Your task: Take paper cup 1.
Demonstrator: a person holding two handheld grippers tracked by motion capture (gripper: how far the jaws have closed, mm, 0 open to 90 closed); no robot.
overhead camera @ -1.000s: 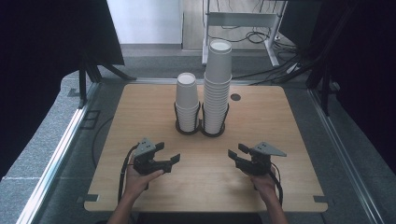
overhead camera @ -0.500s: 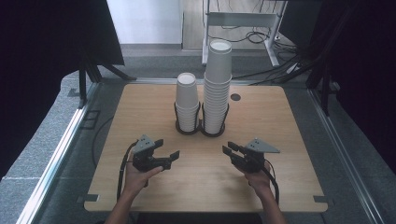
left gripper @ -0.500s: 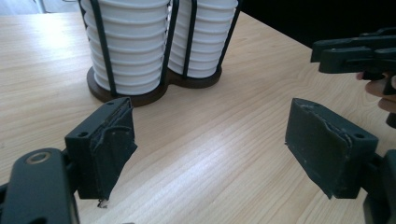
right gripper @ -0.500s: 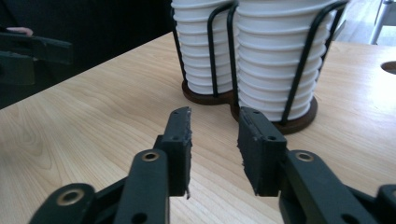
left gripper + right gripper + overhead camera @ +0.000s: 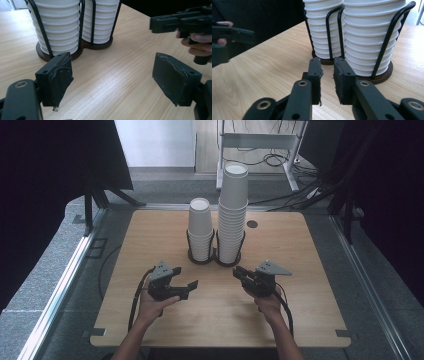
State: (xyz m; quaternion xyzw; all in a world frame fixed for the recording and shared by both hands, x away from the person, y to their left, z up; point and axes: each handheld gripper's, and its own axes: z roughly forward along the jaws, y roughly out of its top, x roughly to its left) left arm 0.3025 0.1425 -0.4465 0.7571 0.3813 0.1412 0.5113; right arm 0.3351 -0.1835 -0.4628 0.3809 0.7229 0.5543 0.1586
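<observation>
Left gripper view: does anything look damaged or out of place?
Yes. On the left gripper, the pad at the picture's left looks torn: its edge is ragged and a shred hangs down. The cup stacks stand straight.

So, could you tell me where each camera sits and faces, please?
High view: fixed above the person's side, looking forward and down on the table; both forearms, left tool and right tool show.
Left gripper view: rides the left tool, facing the shorter cup stack and taller cup stack; jaws wide apart.
Right gripper view: rides the right tool, facing those stacks; jaws have just been closing, nothing between.
Shared: both gripper views show the wire holder.
</observation>
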